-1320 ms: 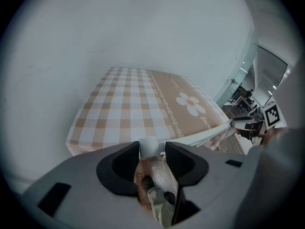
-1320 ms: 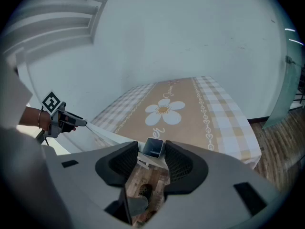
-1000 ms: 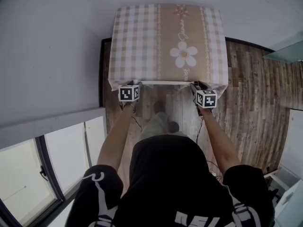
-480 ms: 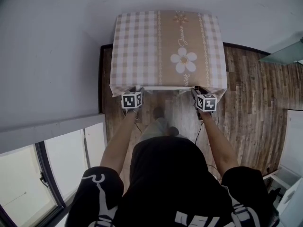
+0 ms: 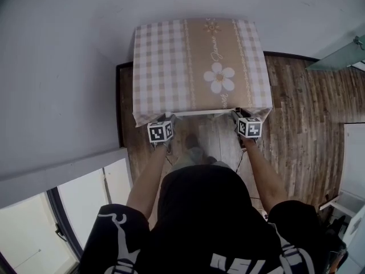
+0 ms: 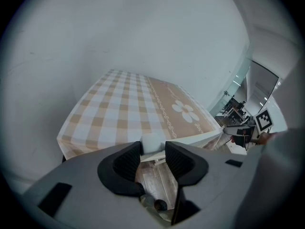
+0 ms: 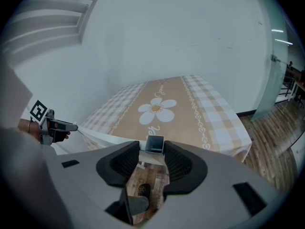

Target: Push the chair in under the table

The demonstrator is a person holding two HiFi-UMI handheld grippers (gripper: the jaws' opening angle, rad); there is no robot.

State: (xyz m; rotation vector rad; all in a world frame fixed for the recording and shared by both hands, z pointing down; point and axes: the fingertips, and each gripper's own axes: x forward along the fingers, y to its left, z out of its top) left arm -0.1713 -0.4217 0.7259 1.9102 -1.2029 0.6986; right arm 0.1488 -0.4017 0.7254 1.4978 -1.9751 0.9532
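While I stand at the near side of the square table (image 5: 171,56), draped in a beige-and-white checked cloth with a white daisy printed on it, its far edge sits against a plain grey-white wall (image 5: 63,67) and the rest of it stands on a brown wood-plank floor (image 5: 302,124). The white chair (image 5: 202,112) is tucked under the table. Only its straight top rail shows in the head view, just beside the hanging near hem of the cloth. My left gripper (image 5: 170,119) is at the rail's left end, and in the left gripper view the white corner post (image 6: 152,141) fills the gap between the pads, so that hand has it clamped. My right gripper (image 5: 237,114) is at the rail's right end. Its jaws stand wide and are closing, with the square tube end of the chair (image 7: 154,144) between them, and I cannot see both pads pressing on it. To my left the wall and a dark skirting (image 5: 118,96) run close along the table's side, leaving only a narrow strip of floor. To my right the planks lie open towards a glass panel (image 5: 336,59).
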